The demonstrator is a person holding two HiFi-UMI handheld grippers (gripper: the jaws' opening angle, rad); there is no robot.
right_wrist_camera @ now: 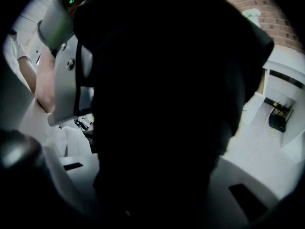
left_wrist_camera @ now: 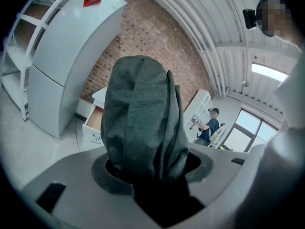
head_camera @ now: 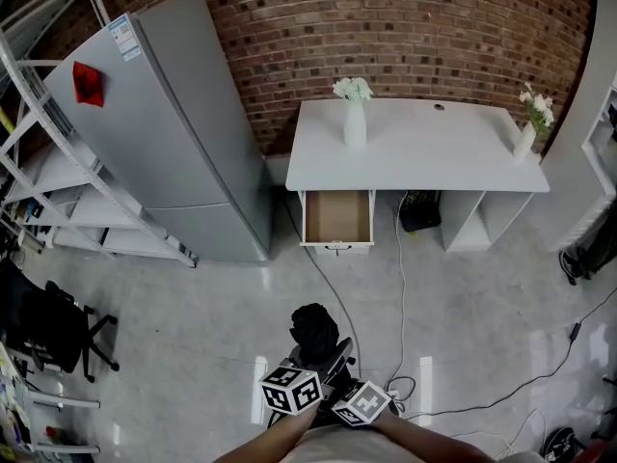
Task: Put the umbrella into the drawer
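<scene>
The folded umbrella (head_camera: 314, 332) in its black sleeve is held off the floor at the bottom middle of the head view. My left gripper (head_camera: 310, 363) and right gripper (head_camera: 337, 368) sit side by side just below it, both shut on it. In the left gripper view the umbrella (left_wrist_camera: 143, 123) rises out of the jaws and hides the pads. The umbrella (right_wrist_camera: 162, 104) blacks out most of the right gripper view. The open drawer (head_camera: 337, 217) with its brown inside is empty, under the white desk (head_camera: 424, 157), well ahead across the floor.
A grey fridge (head_camera: 174, 133) stands left of the desk, with metal shelving (head_camera: 48, 181) further left. Two vases with flowers (head_camera: 355, 122) (head_camera: 526, 135) stand on the desk. A black chair (head_camera: 48, 331) is at left. Cables (head_camera: 402, 287) trail over the floor. A person (left_wrist_camera: 208, 128) stands far off.
</scene>
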